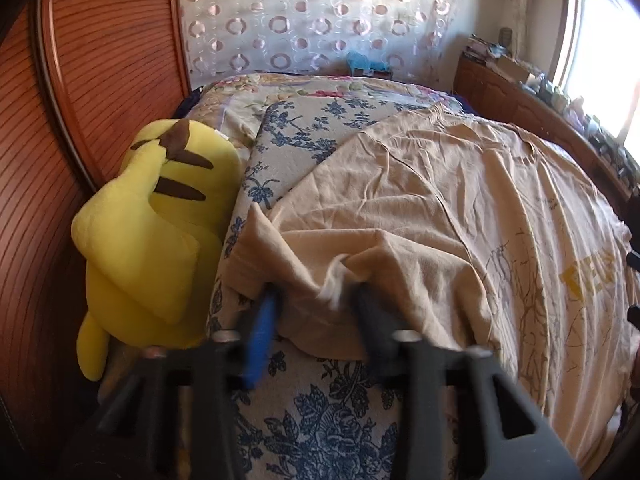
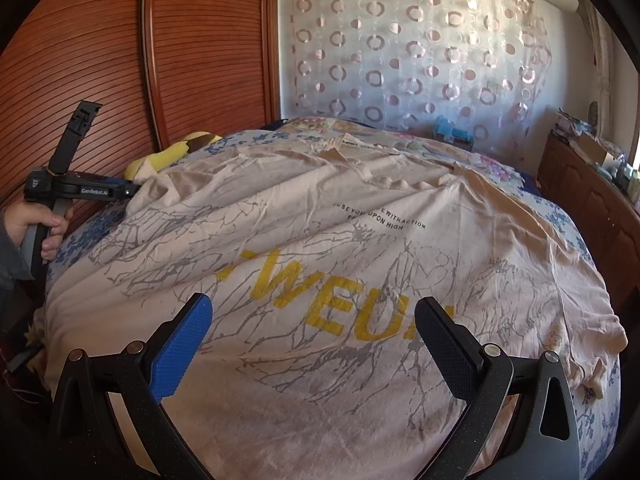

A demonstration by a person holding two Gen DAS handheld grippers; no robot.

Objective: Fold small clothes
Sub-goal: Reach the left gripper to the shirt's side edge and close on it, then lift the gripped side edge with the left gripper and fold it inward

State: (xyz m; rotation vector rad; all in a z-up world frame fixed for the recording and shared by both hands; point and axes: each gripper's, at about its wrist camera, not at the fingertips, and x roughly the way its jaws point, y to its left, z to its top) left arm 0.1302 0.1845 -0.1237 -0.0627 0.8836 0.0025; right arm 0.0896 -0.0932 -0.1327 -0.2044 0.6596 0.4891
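On my left wrist feed a yellow plush toy (image 1: 156,216) with brown stripes lies wedged at nine o'clock between the bed and the slatted wooden wardrobe door (image 1: 100,80), crowding the edge where I am working. A sheer curtain with ring patterns (image 1: 316,16) hangs at twelve o'clock behind the bed, and a wooden cabinet (image 1: 520,104) loaded with clutter runs along two o'clock under a bright window (image 1: 600,60). A small blue object (image 1: 366,63) sits at the far end of the bed; I cannot tell what it is.

The beige T-shirt (image 2: 360,240) lies spread face up across the blue floral bedspread (image 1: 320,400), filling most of my right wrist view. It carries a grey branch print, large yellow letters at centre and small black text nearer the collar at twelve o'clock. The cloth is creased, and its left side is bunched up into a ridge.

My left gripper (image 1: 316,288) reaches into that bunched edge: the fabric is gathered between the blue pad (image 1: 264,320) and the black finger, which stand partly apart. Motion blur keeps me from telling whether they are pinching the cloth or only pressed into it. In the right feed that same gripper sits at nine o'clock, a hand (image 2: 38,226) wrapped round its handle.

My right gripper (image 2: 314,328) hovers over the yellow lettering, jaws spread wide, gripping nothing.
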